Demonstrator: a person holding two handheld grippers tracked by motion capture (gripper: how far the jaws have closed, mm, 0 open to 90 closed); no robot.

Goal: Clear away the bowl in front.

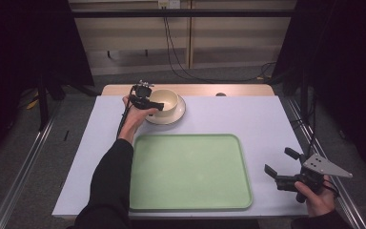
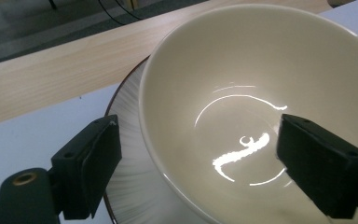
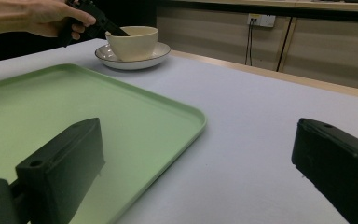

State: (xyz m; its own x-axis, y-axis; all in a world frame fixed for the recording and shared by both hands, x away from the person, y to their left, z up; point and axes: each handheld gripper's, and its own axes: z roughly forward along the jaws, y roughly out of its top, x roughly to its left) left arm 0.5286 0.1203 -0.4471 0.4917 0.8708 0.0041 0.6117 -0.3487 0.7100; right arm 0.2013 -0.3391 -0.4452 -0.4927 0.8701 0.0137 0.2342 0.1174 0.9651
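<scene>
A cream bowl (image 1: pixel 167 98) stands on a cream plate (image 1: pixel 178 113) with a dark rim, at the back of the table, left of centre. My left gripper (image 1: pixel 160 103) is open and straddles the bowl's near-left wall. In the left gripper view one jaw hangs over the plate (image 2: pixel 130 154) outside the bowl (image 2: pixel 261 70), and the other is inside it; the left gripper (image 2: pixel 196 140) is not closed on the wall. My right gripper (image 1: pixel 280 161) is open and empty, held low at the front right. The right gripper view shows the bowl (image 3: pixel 133 42) far off.
A large light-green tray (image 1: pixel 190 171) lies empty at the front centre, just left of the right gripper (image 3: pixel 198 135). The table (image 1: pixel 248 119) has a pale lilac top with a wooden strip along its far edge. Cables hang behind it.
</scene>
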